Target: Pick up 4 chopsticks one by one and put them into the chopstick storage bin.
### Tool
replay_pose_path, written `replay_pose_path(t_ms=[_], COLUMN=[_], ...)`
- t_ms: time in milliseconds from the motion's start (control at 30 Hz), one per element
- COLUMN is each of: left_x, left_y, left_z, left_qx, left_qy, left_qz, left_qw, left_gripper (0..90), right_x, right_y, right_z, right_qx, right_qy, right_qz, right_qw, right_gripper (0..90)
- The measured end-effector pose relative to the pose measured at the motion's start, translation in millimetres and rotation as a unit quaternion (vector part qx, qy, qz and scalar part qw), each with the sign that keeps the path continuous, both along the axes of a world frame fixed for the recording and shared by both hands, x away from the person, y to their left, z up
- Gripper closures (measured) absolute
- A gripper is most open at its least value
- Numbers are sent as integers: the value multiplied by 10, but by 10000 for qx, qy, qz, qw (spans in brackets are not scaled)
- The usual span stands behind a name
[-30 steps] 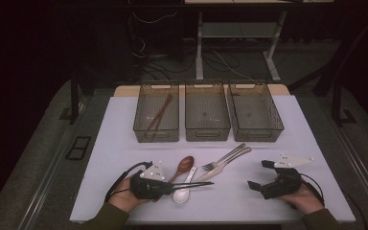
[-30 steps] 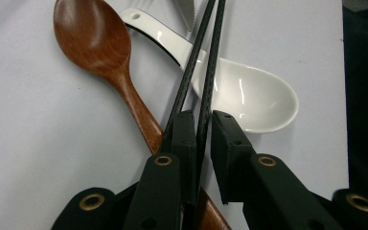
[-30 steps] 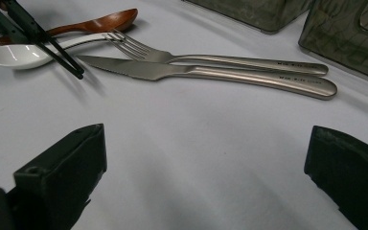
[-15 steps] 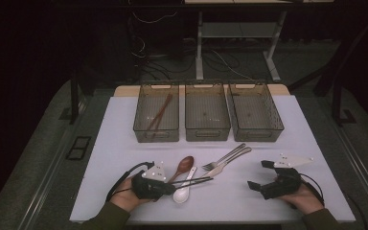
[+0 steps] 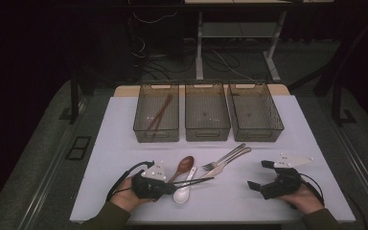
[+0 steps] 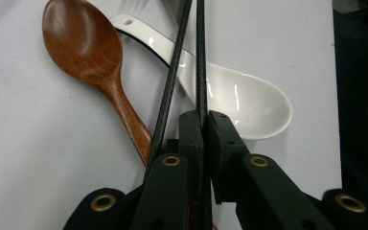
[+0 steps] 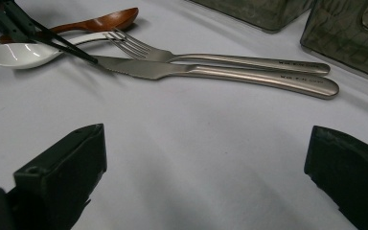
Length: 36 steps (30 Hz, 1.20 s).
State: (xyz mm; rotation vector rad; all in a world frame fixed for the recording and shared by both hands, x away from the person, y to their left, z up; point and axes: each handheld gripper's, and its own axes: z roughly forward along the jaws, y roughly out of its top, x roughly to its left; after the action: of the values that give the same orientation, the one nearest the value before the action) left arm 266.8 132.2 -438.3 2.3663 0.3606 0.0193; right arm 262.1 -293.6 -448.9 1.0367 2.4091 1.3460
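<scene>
In the left gripper view the black chopsticks [image 6: 199, 57] run off the picture's edge at twelve o'clock, tips unseen. The wooden spoon [image 6: 88, 57] slips its handle under the jaws. Whether both sticks are pinched, perhaps only one, stays unclear.

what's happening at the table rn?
A person is working through loose cutlery with a gripper in each hand. The left gripper is shut on a pair of black chopsticks, held above the wooden spoon and white ceramic spoon. The right gripper rests open on the table, holding nothing. A fork and knife lie between them. The left bin already holds brown chopsticks.
</scene>
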Motion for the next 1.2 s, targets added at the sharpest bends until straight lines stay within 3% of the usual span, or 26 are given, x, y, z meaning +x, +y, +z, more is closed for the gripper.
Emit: replay_pose_path(t_ms=[300, 633, 1000, 1200], left_x=[-6, 21, 73, 117], left_y=[-7, 50, 114, 123], left_z=[61, 129, 176, 211], left_qx=[-79, -315, -517, -588], left_qy=[80, 97, 133, 90], left_qz=[124, 328, 525, 559], left_qw=[9999, 9989, 9972, 9967], left_gripper=[839, 839, 839, 839], right_x=[-1, -46, -60, -64], right_y=[5, 23, 70, 97], right_z=[-3, -3, 7, 3], right_qx=[-12, -47, 136, 94], right_qy=[0, -12, -1, 2], right_qz=[11, 58, 131, 172], right_qw=[10000, 10000, 9998, 9998], right_gripper=[5, 5, 5, 5])
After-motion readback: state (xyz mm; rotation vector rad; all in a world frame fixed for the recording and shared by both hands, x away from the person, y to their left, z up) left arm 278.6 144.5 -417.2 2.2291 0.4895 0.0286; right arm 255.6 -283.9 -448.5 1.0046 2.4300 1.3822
